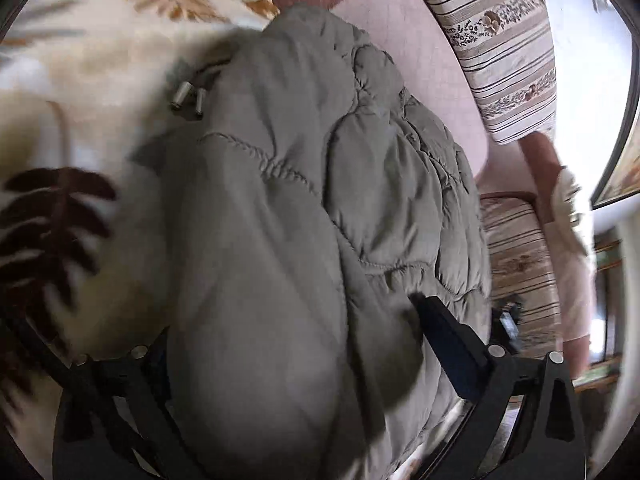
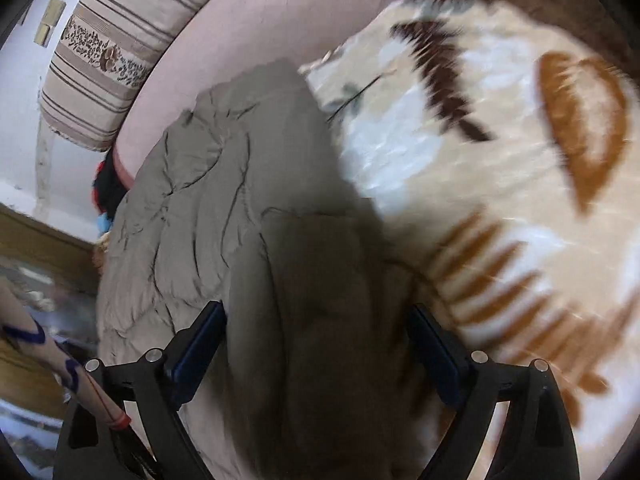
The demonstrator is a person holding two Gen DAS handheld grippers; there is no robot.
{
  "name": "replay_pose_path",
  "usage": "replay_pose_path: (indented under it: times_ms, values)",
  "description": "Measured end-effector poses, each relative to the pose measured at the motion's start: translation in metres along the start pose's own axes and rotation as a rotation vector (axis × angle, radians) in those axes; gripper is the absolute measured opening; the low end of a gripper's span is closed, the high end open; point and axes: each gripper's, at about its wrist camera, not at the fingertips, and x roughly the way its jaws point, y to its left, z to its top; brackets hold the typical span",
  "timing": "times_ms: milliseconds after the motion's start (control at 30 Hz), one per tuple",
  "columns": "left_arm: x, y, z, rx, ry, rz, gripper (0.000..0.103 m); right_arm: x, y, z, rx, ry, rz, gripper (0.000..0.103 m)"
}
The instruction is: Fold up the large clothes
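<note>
A grey-green quilted puffer jacket (image 1: 304,184) lies bunched on a cream blanket with a leaf pattern (image 1: 68,92). Two metal cord ends (image 1: 188,100) show at its upper left. My left gripper (image 1: 288,320) stands wide open over the jacket's near end; a thick fold bulges between the jaws, hiding the left finger, while the right finger (image 1: 444,336) rests at the fabric's edge. In the right wrist view the jacket (image 2: 248,184) runs away from me, and my right gripper (image 2: 316,310) is open wide with a fold lying between its blue pads (image 2: 200,344).
A pink sheet (image 2: 248,32) and striped floral cushions (image 1: 508,52) border the jacket on its far side. The leaf blanket (image 2: 500,200) spreads to the right. Wooden furniture (image 2: 36,240) and a pale rod with blue marks (image 2: 72,372) sit at the left edge.
</note>
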Motion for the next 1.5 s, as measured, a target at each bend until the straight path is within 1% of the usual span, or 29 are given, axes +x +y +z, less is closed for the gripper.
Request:
replay_pose_path:
  times_ms: [33, 100, 200, 233, 267, 300, 333, 367, 400, 433, 533, 633, 700, 767, 800, 833, 867, 900, 933, 967, 1000, 1100, 1167, 1200, 1267, 1333, 1400, 1467, 1500]
  values:
    - [0.005, 0.001, 0.004, -0.011, 0.018, -0.013, 0.103, 0.009, 0.001, 0.004, -0.005, 0.023, 0.028, 0.095]
    - [0.011, -0.005, 0.006, -0.003, 0.034, 0.013, 0.103, 0.024, 0.003, 0.01, 0.0, 0.039, 0.045, 0.101]
    - [0.017, -0.024, 0.002, 0.043, 0.01, 0.136, 0.103, 0.033, 0.007, 0.014, 0.01, 0.011, 0.051, 0.101]
    - [0.016, -0.034, -0.002, 0.067, -0.003, 0.177, 0.1, 0.033, 0.008, 0.013, 0.016, 0.004, 0.062, 0.094]
    - [0.013, -0.046, -0.008, 0.104, -0.017, 0.206, 0.09, 0.031, 0.011, 0.01, 0.021, 0.005, 0.083, 0.086]
    - [0.009, -0.052, -0.012, 0.125, -0.027, 0.217, 0.082, 0.027, 0.012, 0.009, 0.024, 0.005, 0.089, 0.073]
    - [0.002, -0.06, -0.018, 0.148, -0.038, 0.221, 0.078, 0.021, 0.017, 0.006, 0.016, 0.001, 0.087, 0.06]
    - [-0.006, -0.067, -0.024, 0.157, -0.044, 0.212, 0.07, 0.013, 0.024, 0.003, -0.002, -0.005, 0.085, 0.053]
    - [-0.012, -0.07, -0.028, 0.16, -0.047, 0.202, 0.065, 0.007, 0.031, 0.001, -0.014, -0.011, 0.086, 0.044]
    - [-0.021, -0.075, -0.034, 0.163, -0.047, 0.187, 0.063, -0.004, 0.038, -0.002, -0.027, -0.02, 0.096, 0.039]
    - [-0.047, -0.089, -0.055, 0.206, -0.052, 0.164, 0.06, -0.031, 0.051, -0.01, -0.057, -0.049, 0.158, 0.035]
    - [-0.056, -0.087, -0.066, 0.204, -0.068, 0.195, 0.06, -0.046, 0.055, -0.024, -0.076, -0.064, 0.195, 0.035]
    - [-0.044, -0.073, -0.064, 0.176, -0.058, 0.252, 0.062, -0.038, 0.047, -0.033, -0.082, -0.047, 0.172, 0.035]
    - [-0.033, -0.056, -0.061, 0.102, -0.052, 0.277, 0.076, -0.023, 0.026, -0.04, -0.029, -0.028, 0.132, 0.037]
    - [-0.029, -0.047, -0.059, 0.048, -0.055, 0.268, 0.079, -0.019, 0.016, -0.042, 0.004, -0.025, 0.128, 0.046]
    - [-0.03, -0.041, -0.058, -0.006, -0.06, 0.249, 0.079, -0.014, 0.005, -0.043, 0.067, -0.023, 0.121, 0.06]
    - [-0.033, -0.041, -0.057, -0.035, -0.068, 0.237, 0.079, -0.012, -0.007, -0.045, 0.141, -0.03, 0.109, 0.067]
    - [-0.036, -0.043, -0.059, -0.039, -0.075, 0.234, 0.079, -0.014, -0.013, -0.047, 0.189, -0.034, 0.103, 0.081]
    - [-0.042, -0.047, -0.06, -0.033, -0.084, 0.235, 0.079, -0.016, -0.016, -0.048, 0.218, -0.039, 0.097, 0.084]
    - [-0.051, -0.051, -0.062, -0.022, -0.092, 0.241, 0.079, -0.021, -0.014, -0.049, 0.217, -0.049, 0.086, 0.084]
    - [-0.06, -0.051, -0.07, -0.015, -0.097, 0.24, 0.079, -0.029, -0.009, -0.05, 0.192, -0.072, 0.052, 0.084]
    - [-0.092, -0.057, -0.073, 0.001, -0.148, 0.244, 0.08, -0.067, 0.01, -0.055, 0.106, -0.192, -0.065, 0.084]
    - [-0.12, -0.058, -0.073, 0.011, -0.222, 0.285, 0.08, -0.091, 0.021, -0.058, 0.044, -0.27, -0.124, 0.084]
    - [-0.131, -0.053, -0.074, 0.011, -0.243, 0.3, 0.08, -0.103, 0.028, -0.061, 0.005, -0.305, -0.16, 0.084]
    - [-0.14, -0.062, -0.078, 0.036, -0.282, 0.351, 0.08, -0.117, 0.043, -0.068, -0.07, -0.358, -0.225, 0.084]
    - [-0.135, -0.076, -0.078, 0.087, -0.268, 0.383, 0.08, -0.119, 0.064, -0.075, -0.163, -0.379, -0.269, 0.084]
    - [-0.115, -0.091, -0.082, 0.157, -0.248, 0.428, 0.08, -0.111, 0.089, -0.085, -0.259, -0.388, -0.303, 0.084]
    - [-0.086, -0.11, -0.089, 0.225, -0.244, 0.483, 0.08, -0.092, 0.112, -0.095, -0.363, -0.371, -0.324, 0.084]
    - [-0.071, -0.118, -0.09, 0.278, -0.246, 0.519, 0.081, -0.083, 0.117, -0.101, -0.398, -0.352, -0.318, 0.084]
